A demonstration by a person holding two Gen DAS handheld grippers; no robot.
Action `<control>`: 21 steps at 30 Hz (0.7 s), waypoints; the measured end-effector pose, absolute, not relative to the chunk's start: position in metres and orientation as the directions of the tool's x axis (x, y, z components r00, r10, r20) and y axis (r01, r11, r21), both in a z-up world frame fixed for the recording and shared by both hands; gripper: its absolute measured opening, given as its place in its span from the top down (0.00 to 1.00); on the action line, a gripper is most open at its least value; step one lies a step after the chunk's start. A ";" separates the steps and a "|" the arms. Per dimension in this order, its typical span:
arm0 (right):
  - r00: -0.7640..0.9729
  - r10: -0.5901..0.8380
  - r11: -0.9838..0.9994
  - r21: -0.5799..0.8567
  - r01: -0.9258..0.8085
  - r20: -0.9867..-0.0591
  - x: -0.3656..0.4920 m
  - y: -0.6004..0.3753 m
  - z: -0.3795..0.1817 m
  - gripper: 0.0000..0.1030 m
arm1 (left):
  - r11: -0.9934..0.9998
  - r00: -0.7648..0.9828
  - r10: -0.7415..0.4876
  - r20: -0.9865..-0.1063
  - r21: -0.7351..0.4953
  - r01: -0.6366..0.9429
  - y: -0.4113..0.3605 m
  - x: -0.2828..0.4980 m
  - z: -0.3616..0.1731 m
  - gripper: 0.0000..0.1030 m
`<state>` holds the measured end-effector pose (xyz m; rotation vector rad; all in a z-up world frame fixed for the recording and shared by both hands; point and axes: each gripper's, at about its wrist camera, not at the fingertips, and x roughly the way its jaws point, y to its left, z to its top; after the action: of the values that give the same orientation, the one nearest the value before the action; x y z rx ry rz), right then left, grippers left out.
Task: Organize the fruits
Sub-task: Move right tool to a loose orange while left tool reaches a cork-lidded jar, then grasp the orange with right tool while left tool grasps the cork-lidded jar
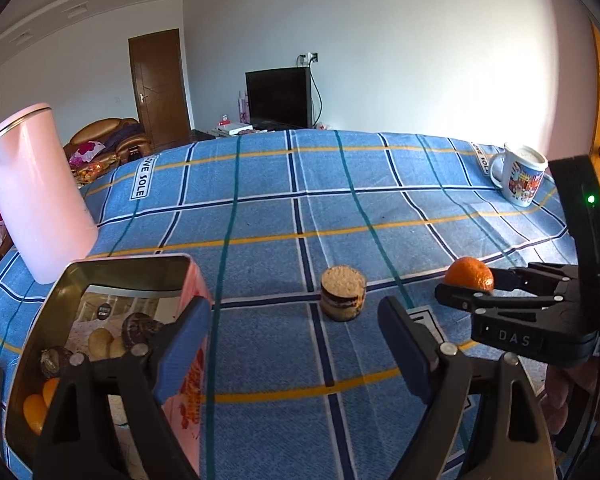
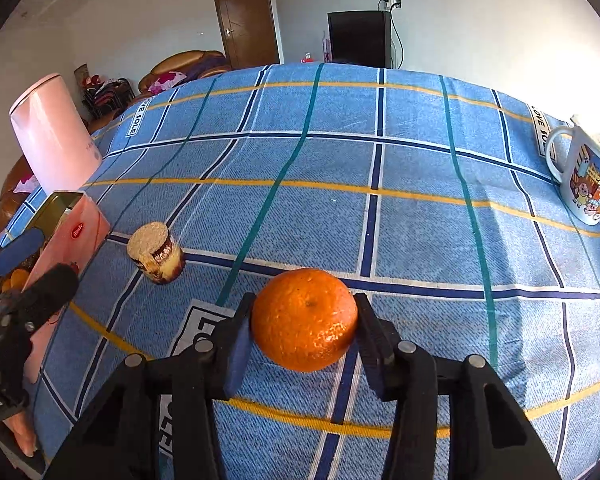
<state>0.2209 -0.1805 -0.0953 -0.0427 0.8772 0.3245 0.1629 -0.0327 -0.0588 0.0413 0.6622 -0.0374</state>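
Observation:
An orange (image 2: 304,320) sits between the pads of my right gripper (image 2: 302,332), which is shut on it just above the blue checked cloth. In the left wrist view the same orange (image 1: 470,276) shows at the right, in the right gripper (image 1: 469,286). My left gripper (image 1: 292,348) stands open with nothing between its fingers; its left finger is over the rim of an open pink tin (image 1: 188,392). The tin (image 2: 80,232) holds biscuits and small orange fruits (image 1: 36,412). In the right wrist view the left gripper (image 2: 36,268) is at the far left, over the tin.
A round layered biscuit cake (image 1: 343,294) stands on the cloth between the tin and the orange. A pink kettle (image 1: 40,192) rises behind the tin at the left. A printed mug (image 1: 522,176) stands at the far right edge. Bare cloth (image 2: 340,160) stretches behind.

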 end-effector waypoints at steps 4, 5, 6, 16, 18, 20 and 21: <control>0.632 0.268 0.955 0.116 -0.272 -0.728 0.215 -0.190 -0.088 0.53 | 0.998 0.773 -0.030 -0.634 0.025 0.060 -0.044 0.173 -0.063 0.15; 0.644 0.266 0.957 0.118 -0.264 -0.718 0.214 -0.192 -0.085 0.53 | 0.998 0.768 -0.033 -0.640 0.026 0.064 -0.046 0.176 -0.064 0.15; 0.655 0.264 0.959 0.120 -0.257 -0.708 0.212 -0.194 -0.083 0.53 | 0.997 0.761 -0.036 -0.648 0.024 0.067 -0.049 0.180 -0.065 0.15; 0.725 0.267 0.963 0.138 -0.233 -0.635 0.202 -0.205 -0.070 0.53 | 0.996 0.661 -0.064 -0.748 -0.002 0.095 -0.066 0.221 -0.086 0.45; 0.728 0.263 0.963 0.130 -0.235 -0.633 0.201 -0.202 -0.070 0.53 | 0.994 0.627 -0.085 -0.775 -0.023 0.106 -0.067 0.229 -0.092 0.48; 0.730 0.265 0.962 0.124 -0.242 -0.630 0.201 -0.201 -0.069 0.53 | 0.994 0.621 -0.095 -0.778 -0.040 0.102 -0.066 0.231 -0.093 0.58; 0.733 0.266 0.962 0.123 -0.244 -0.626 0.199 -0.201 -0.069 0.53 | 0.994 0.624 -0.092 -0.776 -0.036 0.102 -0.067 0.230 -0.093 0.66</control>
<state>0.1993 -0.2009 -0.0688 0.0336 0.6937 0.2802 0.2297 -0.0665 -0.0925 0.0118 0.8906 -0.1118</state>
